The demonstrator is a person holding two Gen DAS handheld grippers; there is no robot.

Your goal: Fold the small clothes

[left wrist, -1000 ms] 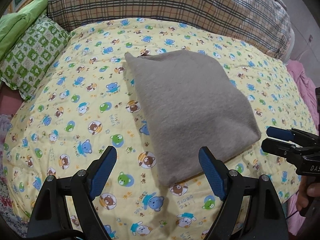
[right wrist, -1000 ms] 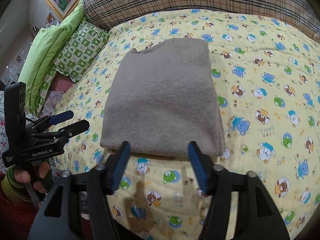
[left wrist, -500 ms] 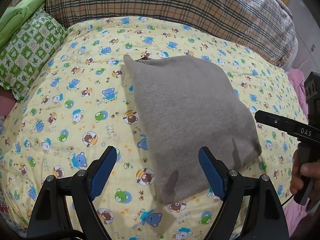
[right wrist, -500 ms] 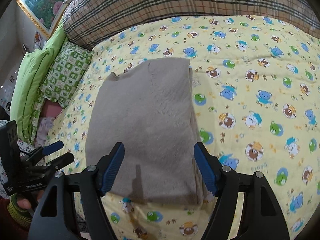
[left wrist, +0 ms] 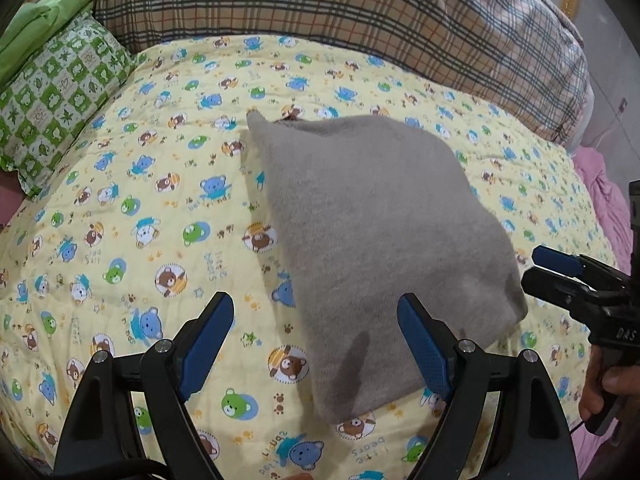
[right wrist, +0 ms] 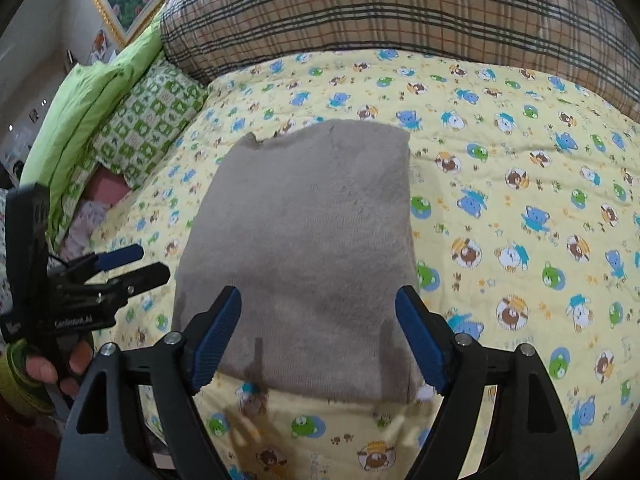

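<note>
Left wrist view: grey knit garment (left wrist: pixel 372 248) lies as a compact rectangle near the middle of the bear-print quilt (left wrist: pixel 132 208), so I judge the main folds done; maybe one more halving or a tidy-up left. My left gripper (left wrist: pixel 316 344) stands wide, nothing between the pads, its right pad over the garment's near-left corner. Right gripper (left wrist: pixel 560 276) hovers just off the near-right corner, held by a hand (left wrist: pixel 604 388). Open quilt to the left, up to the green checked pillow (left wrist: pixel 56 104); plaid blanket (left wrist: pixel 340 28) closes the far edge.

Right wrist view: right gripper (right wrist: pixel 318 340) jaws are opening, straddling the garment's (right wrist: pixel 308 236) near edge without pressing it. Left gripper (right wrist: pixel 120 268) empty, just beside the left edge. Broad bare quilt (right wrist: pixel 520 200) to the right; little room toward the near edge.
</note>
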